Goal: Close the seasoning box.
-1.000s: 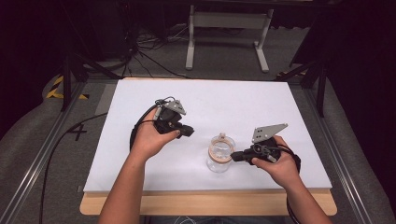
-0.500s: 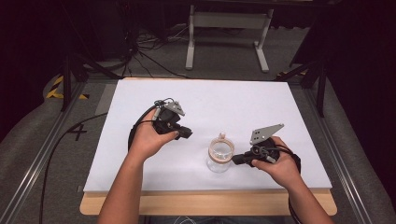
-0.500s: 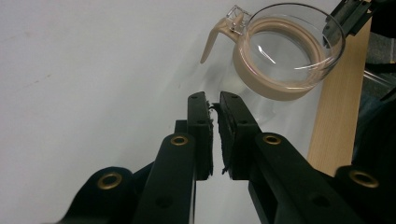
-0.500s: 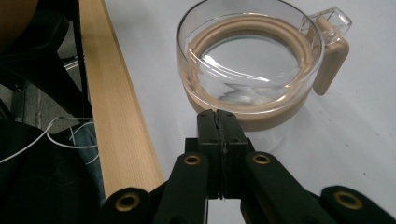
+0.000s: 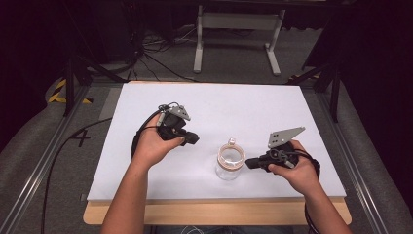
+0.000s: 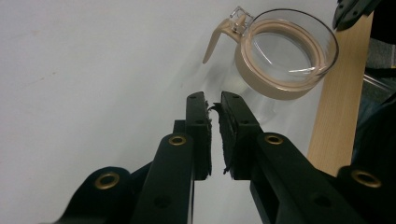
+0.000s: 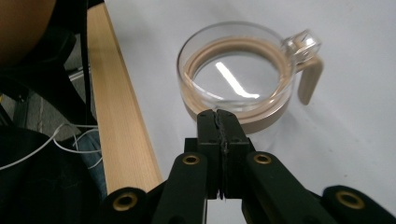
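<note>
A clear glass jar [image 5: 230, 158] with a tan band at its rim and a small tan latch stands upright near the table's front edge. In the left gripper view the jar [image 6: 285, 51] is ahead and to the right, apart from the jaws. My left gripper [image 5: 194, 140] hovers left of it, its worn pads [image 6: 201, 135] nearly together with only a thin slit and nothing held [image 6: 213, 100]. My right gripper [image 5: 249, 164] is shut and empty, its tip right beside the jar's rim [image 7: 238, 79]; whether it touches [image 7: 218, 116] I cannot tell.
The white table top [image 5: 243, 107] lies on a wooden board whose edge [image 5: 214, 209] shows at the front. A metal stand [image 5: 238, 22] and cables [image 5: 156, 53] sit on the floor beyond the far edge. Rails run along both sides.
</note>
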`<action>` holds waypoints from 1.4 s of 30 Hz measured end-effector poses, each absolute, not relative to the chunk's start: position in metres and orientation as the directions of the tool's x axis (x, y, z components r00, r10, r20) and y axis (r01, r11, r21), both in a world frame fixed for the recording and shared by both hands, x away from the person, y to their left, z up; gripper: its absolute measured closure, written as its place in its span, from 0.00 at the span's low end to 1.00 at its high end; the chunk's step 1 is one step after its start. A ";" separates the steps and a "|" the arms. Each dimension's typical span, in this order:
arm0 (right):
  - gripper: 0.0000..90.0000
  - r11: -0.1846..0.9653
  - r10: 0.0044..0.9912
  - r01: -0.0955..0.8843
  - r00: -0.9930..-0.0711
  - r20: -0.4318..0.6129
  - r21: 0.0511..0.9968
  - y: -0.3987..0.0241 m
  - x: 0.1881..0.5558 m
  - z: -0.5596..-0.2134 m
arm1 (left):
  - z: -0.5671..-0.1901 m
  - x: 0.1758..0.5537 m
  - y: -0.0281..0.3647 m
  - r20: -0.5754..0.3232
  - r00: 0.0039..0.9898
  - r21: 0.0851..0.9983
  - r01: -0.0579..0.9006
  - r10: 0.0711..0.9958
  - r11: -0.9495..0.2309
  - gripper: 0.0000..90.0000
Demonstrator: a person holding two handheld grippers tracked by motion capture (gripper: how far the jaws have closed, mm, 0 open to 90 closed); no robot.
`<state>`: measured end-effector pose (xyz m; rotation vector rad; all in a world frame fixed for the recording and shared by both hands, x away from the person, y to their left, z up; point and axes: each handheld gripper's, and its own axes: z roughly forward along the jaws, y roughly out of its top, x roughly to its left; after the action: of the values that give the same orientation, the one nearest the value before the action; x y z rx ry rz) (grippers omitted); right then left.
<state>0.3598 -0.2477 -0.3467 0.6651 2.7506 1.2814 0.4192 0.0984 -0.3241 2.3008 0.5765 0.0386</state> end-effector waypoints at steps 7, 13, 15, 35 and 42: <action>0.92 0.495 0.433 0.353 -0.892 0.127 0.794 -0.271 0.369 -0.325 | -0.326 0.410 0.119 -0.148 0.872 0.680 0.433 0.468 -0.592 0.88; 0.88 0.447 0.470 0.355 -0.874 0.122 0.821 -0.287 0.377 -0.318 | -0.327 0.404 0.136 -0.154 0.844 0.687 0.465 0.513 -0.558 0.87; 0.86 0.430 0.488 0.356 -0.865 0.118 0.830 -0.294 0.381 -0.316 | -0.328 0.404 0.143 -0.153 0.835 0.689 0.474 0.529 -0.549 0.87; 0.58 0.338 0.774 0.528 -0.627 0.090 0.779 -0.367 0.429 -0.374 | -0.364 0.428 0.168 -0.248 0.762 0.669 0.581 0.598 -0.463 0.81; 0.55 0.388 0.799 0.596 -0.598 0.066 0.703 -0.372 0.439 -0.403 | -0.375 0.435 0.170 -0.253 0.743 0.644 0.607 0.620 -0.465 0.78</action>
<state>0.4394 -0.3723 -0.4033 1.2253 2.3666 1.0217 0.4353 0.1700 -0.3750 2.1934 0.9187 0.0218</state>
